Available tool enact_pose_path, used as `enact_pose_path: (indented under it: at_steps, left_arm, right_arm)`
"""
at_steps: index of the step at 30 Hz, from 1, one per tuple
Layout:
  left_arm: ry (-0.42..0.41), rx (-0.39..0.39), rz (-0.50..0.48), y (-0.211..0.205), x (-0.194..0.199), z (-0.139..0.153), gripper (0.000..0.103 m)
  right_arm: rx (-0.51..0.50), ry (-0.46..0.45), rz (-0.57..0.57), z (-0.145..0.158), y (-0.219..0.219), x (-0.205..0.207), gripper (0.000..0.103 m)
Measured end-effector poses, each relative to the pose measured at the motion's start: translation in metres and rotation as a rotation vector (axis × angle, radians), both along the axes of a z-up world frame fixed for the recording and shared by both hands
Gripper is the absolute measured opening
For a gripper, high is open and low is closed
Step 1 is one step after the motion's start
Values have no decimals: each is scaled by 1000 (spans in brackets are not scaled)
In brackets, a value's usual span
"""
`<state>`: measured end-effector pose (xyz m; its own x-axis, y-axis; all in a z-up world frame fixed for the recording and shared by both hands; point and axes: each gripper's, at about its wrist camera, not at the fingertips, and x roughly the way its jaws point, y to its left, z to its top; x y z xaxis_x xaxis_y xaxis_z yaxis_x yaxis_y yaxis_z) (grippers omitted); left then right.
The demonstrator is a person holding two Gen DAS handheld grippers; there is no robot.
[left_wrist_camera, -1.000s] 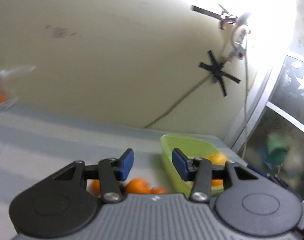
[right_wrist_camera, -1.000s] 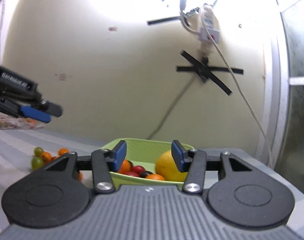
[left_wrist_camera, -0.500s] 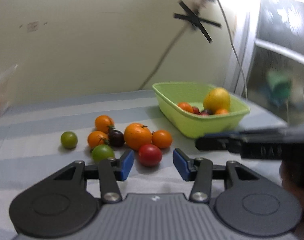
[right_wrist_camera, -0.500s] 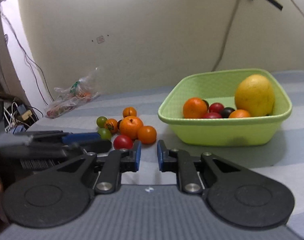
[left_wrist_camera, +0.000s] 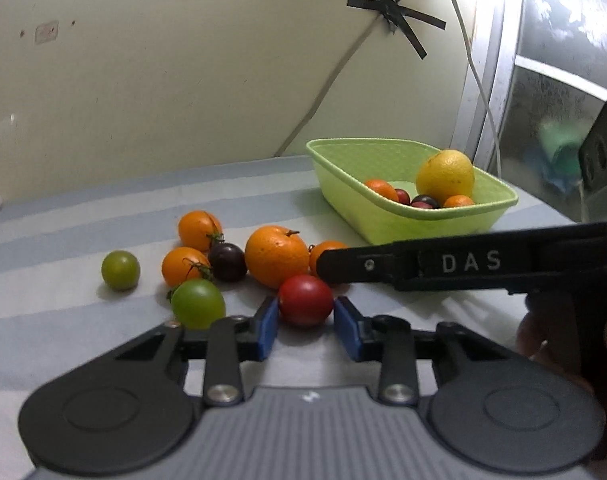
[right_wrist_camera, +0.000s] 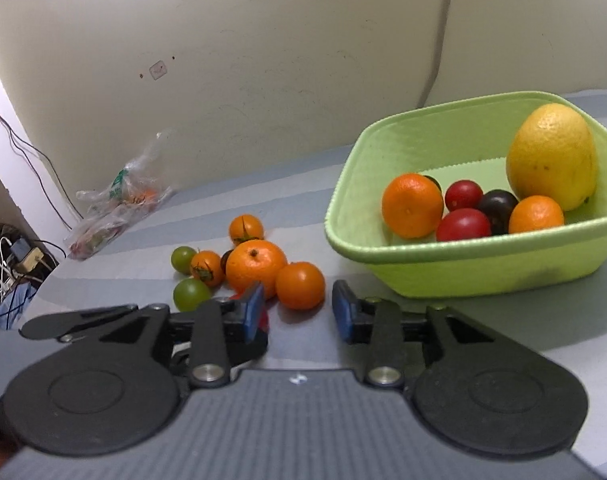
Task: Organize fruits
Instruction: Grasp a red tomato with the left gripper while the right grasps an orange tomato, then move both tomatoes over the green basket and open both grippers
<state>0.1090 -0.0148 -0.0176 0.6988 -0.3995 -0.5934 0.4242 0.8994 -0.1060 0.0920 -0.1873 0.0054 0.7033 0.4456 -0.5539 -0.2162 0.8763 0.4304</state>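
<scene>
Left hand-held gripper around red tomato

The white letters "DAS" stand on the right tool, along its black side.

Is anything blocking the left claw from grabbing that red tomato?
No. The left gripper is open with the red tomato right between its blue fingertips. The right gripper's finger sits just behind the tomato, not in between.
</scene>
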Motion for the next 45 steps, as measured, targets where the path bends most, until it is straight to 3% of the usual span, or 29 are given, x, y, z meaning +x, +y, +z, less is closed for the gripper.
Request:
enact_pose_path:
  at_steps: [4, 6, 9, 19, 25, 31, 40, 45]
  left_arm:
    - [-5, 6, -6, 0, -3, 1, 31]
    - [-11, 9, -12, -1, -8, 1, 31]
    - [-9, 5, -12, 1, -16, 2, 31]
    - [37, -69, -106, -8, -60, 4, 31]
    - [-13, -42, -182, -35, -73, 18, 31]
    - [-86, -47, -196, -53, -71, 43, 31]
    - [-141, -1, -224, -81, -44, 64, 31]
    - [-63, -57, -154, -86, 3, 65, 32]
  right_arm:
    - [19, 15, 4, -2, 0, 7, 39]
    - [12, 15, 7, -2, 2, 8, 30]
    - [8, 14, 10, -1, 1, 4, 30]
    - [-3, -13, -25, 5, -24, -54, 30]
    - [-15, -49, -62, 11, -42, -88, 30]
    - [-24, -192, -130, 30, -60, -102, 30]
    - [-37, -248, -173, 28, -73, -90, 30]
    - [-80, -295, -179, 35, -86, -68, 30]
